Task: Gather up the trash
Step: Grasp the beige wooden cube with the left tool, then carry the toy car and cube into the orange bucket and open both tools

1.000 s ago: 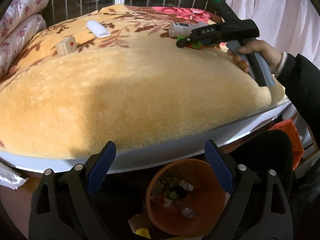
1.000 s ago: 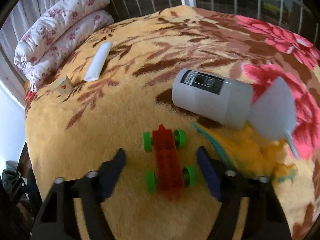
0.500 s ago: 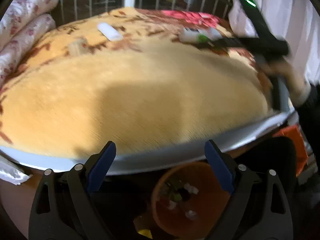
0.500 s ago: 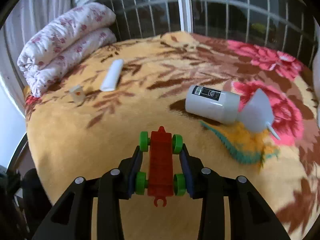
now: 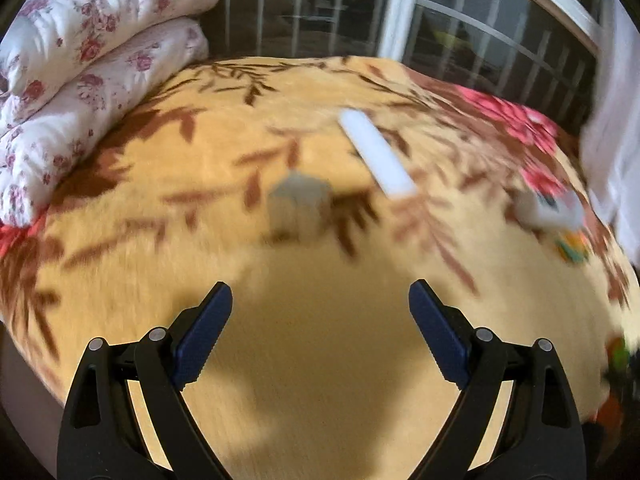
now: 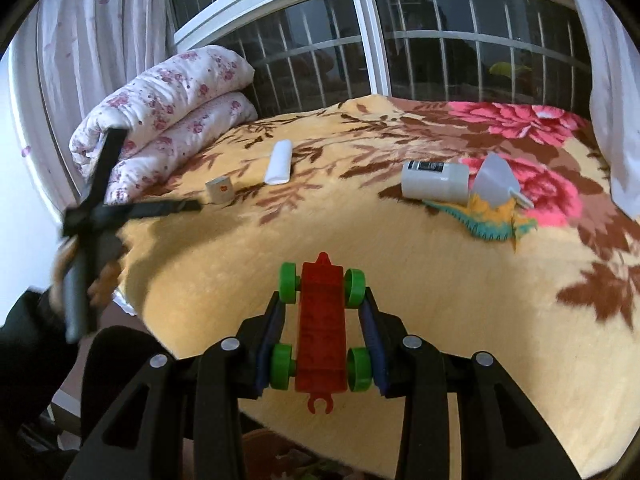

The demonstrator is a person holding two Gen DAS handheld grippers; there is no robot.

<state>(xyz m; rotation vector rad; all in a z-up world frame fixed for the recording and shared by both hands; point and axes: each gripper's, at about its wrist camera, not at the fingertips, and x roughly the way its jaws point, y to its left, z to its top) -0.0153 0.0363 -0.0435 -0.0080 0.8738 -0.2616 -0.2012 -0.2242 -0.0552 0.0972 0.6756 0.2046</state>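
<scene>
Your work surface is a bed covered by a plush yellow blanket [image 6: 420, 280] printed with brown leaves and big pink flowers, soft and gently domed. Behind it runs a barred window [image 6: 440, 52] with white frames, with pale curtains [image 6: 92, 40] at either side. At the far left corner of the bed sits a folded white quilt with small red flowers [image 6: 168, 100].

Your right gripper [image 6: 320, 332] is clenched on a red toy block car with green wheels [image 6: 322, 336]; the blue pads press against its wheels on both sides and it hangs above the near edge of the blanket.

Your left gripper [image 5: 320, 332] has its jaws spread wide with nothing between them, hovering above bare blanket. Its view is blurred by motion. In the right wrist view you see it at the left edge of the bed, held in your left hand [image 6: 80, 276], pointing towards a small wooden cube with a red mark [image 6: 219, 190].

Just beyond the cube lies a white flat tube [image 6: 279, 162]. Well to the right, a white cylindrical bottle with a dark label [image 6: 434, 181] lies on its side, touching a translucent plastic funnel [image 6: 498, 180]. Nothing stands between the open jaws and the cube.
</scene>
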